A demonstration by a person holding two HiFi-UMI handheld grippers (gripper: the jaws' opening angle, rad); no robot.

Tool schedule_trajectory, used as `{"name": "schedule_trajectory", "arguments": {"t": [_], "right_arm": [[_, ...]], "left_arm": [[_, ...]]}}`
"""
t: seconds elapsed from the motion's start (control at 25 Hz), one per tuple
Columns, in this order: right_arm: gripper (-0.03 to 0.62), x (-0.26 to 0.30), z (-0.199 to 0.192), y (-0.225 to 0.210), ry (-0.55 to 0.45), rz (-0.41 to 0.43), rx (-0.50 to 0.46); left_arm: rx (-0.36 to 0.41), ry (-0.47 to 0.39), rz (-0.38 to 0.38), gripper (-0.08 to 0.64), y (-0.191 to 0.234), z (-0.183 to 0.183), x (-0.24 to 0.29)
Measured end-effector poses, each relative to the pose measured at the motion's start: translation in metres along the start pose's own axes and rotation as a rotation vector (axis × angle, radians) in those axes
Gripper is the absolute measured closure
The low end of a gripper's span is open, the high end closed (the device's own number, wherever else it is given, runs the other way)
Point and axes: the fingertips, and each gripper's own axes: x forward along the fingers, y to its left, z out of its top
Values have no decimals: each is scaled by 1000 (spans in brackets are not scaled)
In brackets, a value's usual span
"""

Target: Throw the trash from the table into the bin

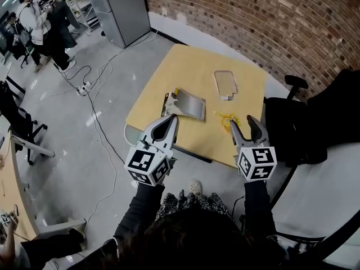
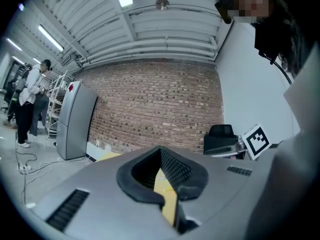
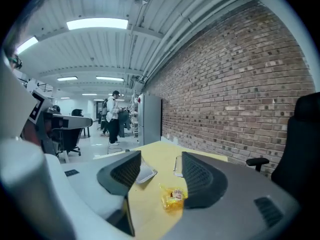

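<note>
Table edge (image 1: 145, 90) behind left tool (image 1: 172, 120)

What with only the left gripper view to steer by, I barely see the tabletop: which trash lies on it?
Observer: Three pieces: a silver pouch, a clear plastic tray and a yellow wrapper.
Operator: Which is nearest the right hand-held gripper?
Observer: The yellow wrapper; the right hand-held gripper points at it, jaws apart, not touching.
Operator: And ahead of my left one?
Observer: The silver pouch, just ahead of the left hand-held gripper, its tips closed.
</note>
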Motion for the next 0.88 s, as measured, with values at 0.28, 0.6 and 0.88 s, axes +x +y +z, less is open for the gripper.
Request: {"name": "schedule_trajectory", "arguments": {"t": [0.28, 0.6, 0.88], "right_arm": [[253, 32, -36, -16, 128, 13, 19], [253, 57, -76, -23, 240, 19, 22], [253, 76, -115, -26, 349, 48, 19]], "left_arm": [[2, 20, 12, 554, 10, -3, 21], [14, 43, 15, 554, 19, -10, 35], [26, 76, 25, 554, 25, -14, 42]]}}
